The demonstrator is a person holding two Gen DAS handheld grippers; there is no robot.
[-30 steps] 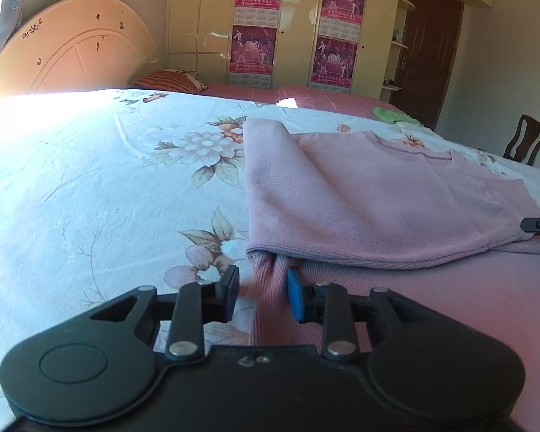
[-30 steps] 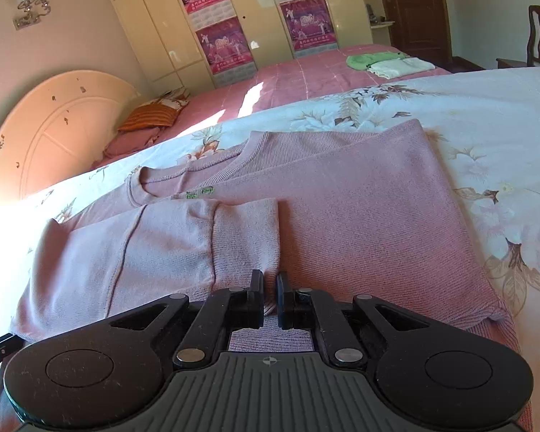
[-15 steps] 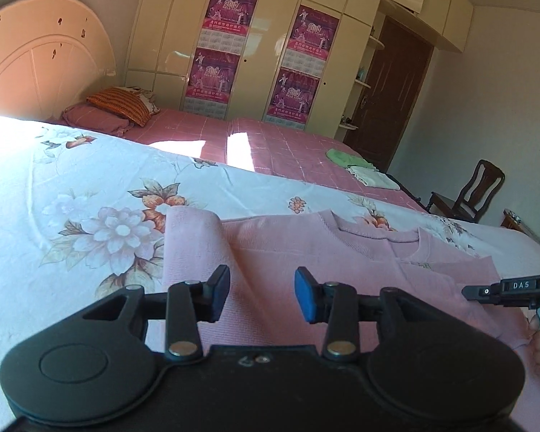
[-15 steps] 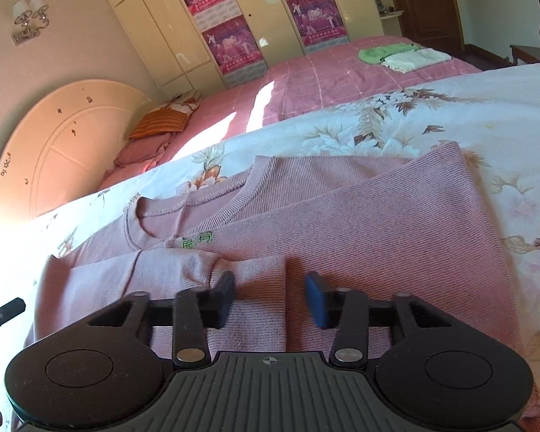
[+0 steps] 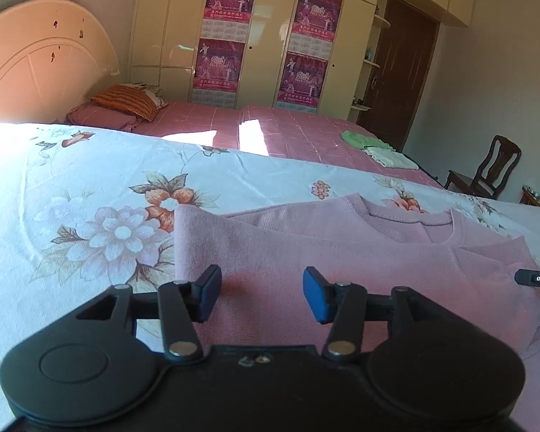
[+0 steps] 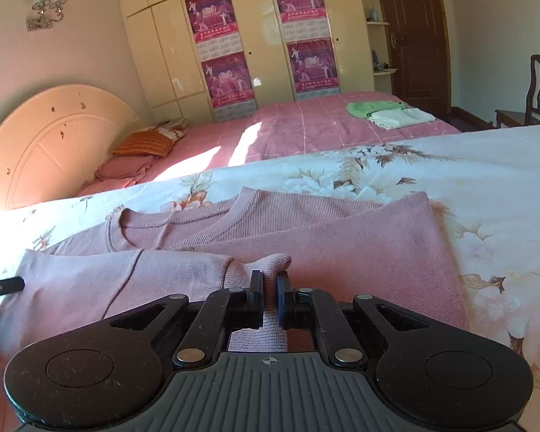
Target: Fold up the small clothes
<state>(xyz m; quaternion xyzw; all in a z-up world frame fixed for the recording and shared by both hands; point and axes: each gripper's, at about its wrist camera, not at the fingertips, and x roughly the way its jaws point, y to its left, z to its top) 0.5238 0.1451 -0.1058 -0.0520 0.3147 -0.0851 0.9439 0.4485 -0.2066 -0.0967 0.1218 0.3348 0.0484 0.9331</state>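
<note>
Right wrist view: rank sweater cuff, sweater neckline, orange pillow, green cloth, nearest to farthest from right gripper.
1. sweater cuff: pinched in the right gripper
2. sweater neckline: ahead, left
3. orange pillow: far left, other bed
4. green cloth: far right; too close to call against the pillow

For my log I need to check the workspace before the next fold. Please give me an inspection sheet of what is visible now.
Surface: floral bedsheet, sunlit at the left.
Job's things: pink sweater lying partly folded on the sheet, sleeve cuff folded across the body.
Clutter: nothing seen on the sheet beside the sweater.
Grippers: left gripper open above the sweater, holding nothing; right gripper shut on the sleeve cuff.
Cables: nothing seen.
Surroundings: second bed with pink cover, green and white folded cloths on it, striped pillow, wardrobe with posters, dark door, wooden chair.
</note>
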